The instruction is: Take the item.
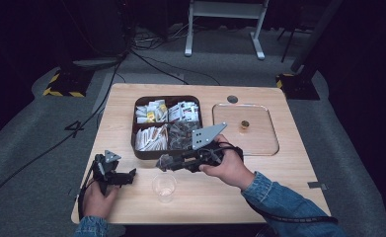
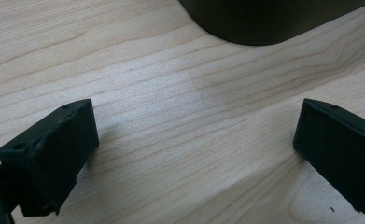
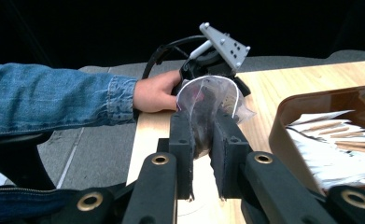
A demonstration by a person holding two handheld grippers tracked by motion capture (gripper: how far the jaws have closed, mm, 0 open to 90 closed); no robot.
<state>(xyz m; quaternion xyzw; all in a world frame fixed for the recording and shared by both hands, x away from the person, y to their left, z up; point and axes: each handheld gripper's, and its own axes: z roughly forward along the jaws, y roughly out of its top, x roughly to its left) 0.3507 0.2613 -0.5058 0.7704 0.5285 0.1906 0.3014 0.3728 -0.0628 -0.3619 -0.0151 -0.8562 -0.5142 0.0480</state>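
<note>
The right tongs (image 3: 201, 140) are clenched on a clear packet (image 3: 213, 105) of dark contents, held above the counter (image 1: 279, 173) just over a clear cup (image 1: 164, 186). The left tongs (image 2: 194, 154) sit released, low over bare counter beside the brown box (image 1: 142, 150).

The near strip of tabletop (image 1: 279, 197) lies bare on the right. The cup (image 1: 164, 186) stands in the middle of the near edge, between the left gripper (image 1: 130, 175) and the right gripper (image 1: 164, 162), just below the latter. The box (image 1: 166, 127) blocks the centre, the clear tray (image 1: 245, 128) the right rear. Bare wood runs left of the box. Between the left gripper's spread fingers (image 2: 54, 154) lies bare wood, the box's corner ahead.
</note>
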